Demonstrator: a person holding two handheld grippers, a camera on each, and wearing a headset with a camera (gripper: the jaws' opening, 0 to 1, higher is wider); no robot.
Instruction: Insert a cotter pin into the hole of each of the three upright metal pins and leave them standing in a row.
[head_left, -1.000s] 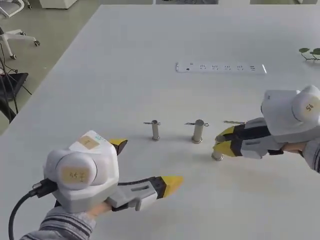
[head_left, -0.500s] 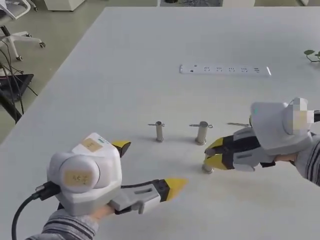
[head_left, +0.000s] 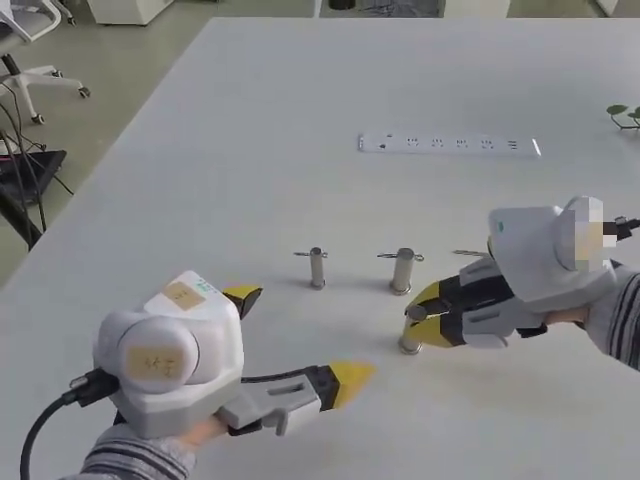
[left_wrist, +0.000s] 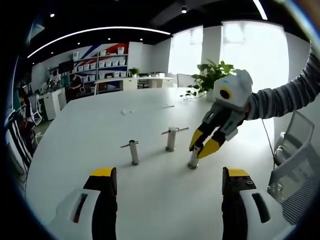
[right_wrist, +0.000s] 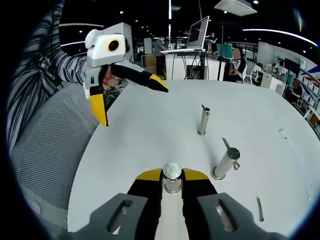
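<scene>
One power strip lay flat on the far part of the table, well behind the row. Plant leaves poked in at the far right edge. Office chair and cables sat on the floor off the table's left side. Loose cotter pin lay flat just behind the right gripper, right of the middle pin. Left gripper hung near the person, well apart from the row, jaws spread wide, holding nothing.

Left pin and middle pin stood upright side by side, each with one of the fitted cotter pins crosswise through its top. Third pin was clamped between the right gripper's yellow-tipped jaws. It stood upright with a flat round head and its base apparently down on the table, nearer the person than the other two and out of line.

Table was white and matte. Gripper views showed an open office: shelves, potted plants, mesh chairs, a laptop on a stand.
</scene>
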